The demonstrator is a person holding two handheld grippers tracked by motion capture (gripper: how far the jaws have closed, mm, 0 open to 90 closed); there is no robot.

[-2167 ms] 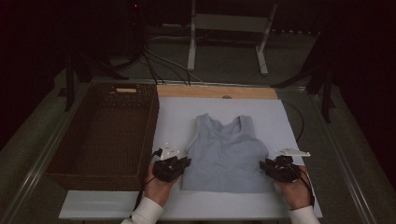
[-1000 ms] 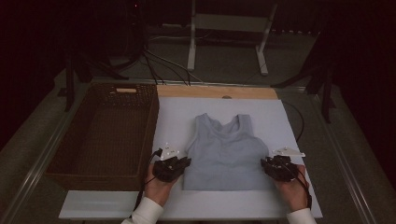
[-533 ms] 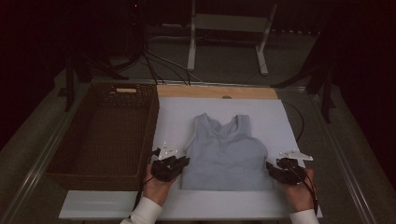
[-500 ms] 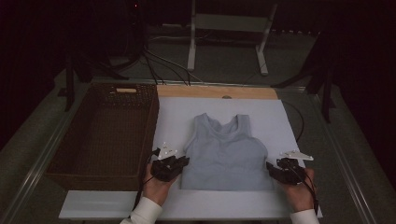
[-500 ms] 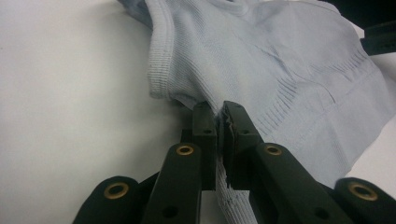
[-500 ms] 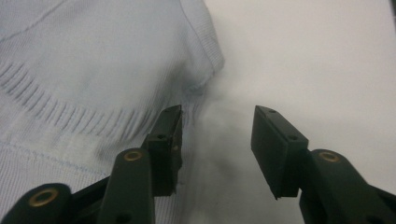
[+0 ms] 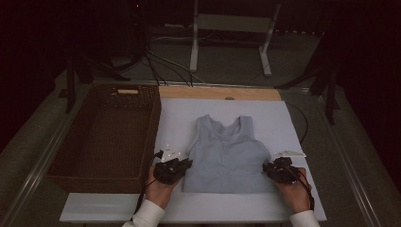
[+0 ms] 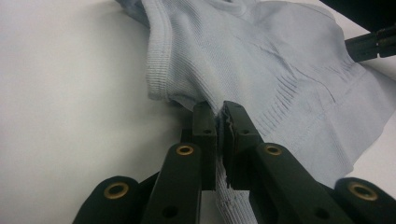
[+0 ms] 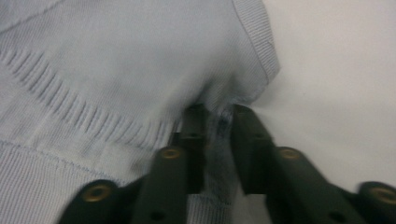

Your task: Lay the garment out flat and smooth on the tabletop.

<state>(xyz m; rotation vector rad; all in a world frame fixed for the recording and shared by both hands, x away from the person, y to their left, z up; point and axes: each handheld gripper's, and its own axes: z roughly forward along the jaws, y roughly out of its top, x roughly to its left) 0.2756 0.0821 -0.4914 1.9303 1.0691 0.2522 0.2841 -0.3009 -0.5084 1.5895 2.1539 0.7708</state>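
Pale blue ribbed knit, a sleeveless tank top point(image 7: 226, 153), lay flat on the white rectangular board point(image 7: 189, 113) that covered the table, its neck pointing away from the person and its hem towards them. The left gripper point(image 7: 182, 165) sat at the garment's left side seam just under the armhole; in the left gripper view its black jaws were pressed together on a pinch of the fabric point(image 8: 261, 60), with the ribbed armhole band curling just above the tips point(image 8: 218, 112). The right gripper point(image 7: 270, 168) was at the opposite side seam, across the body of the top from the left one. Its jaws had just been closing, and in the right gripper view point(image 9: 219, 114) a fold of the seam stood between them, gripped by the pads, the picture being slightly blurred. Both hands rested low on the board near its front edge, white sleeve cuffs showing behind them. A dark brown woven wicker basket point(image 7: 71, 156) stood just beside the board on the left. A strip of light wood point(image 7: 208, 92) lay along the board's far edge.
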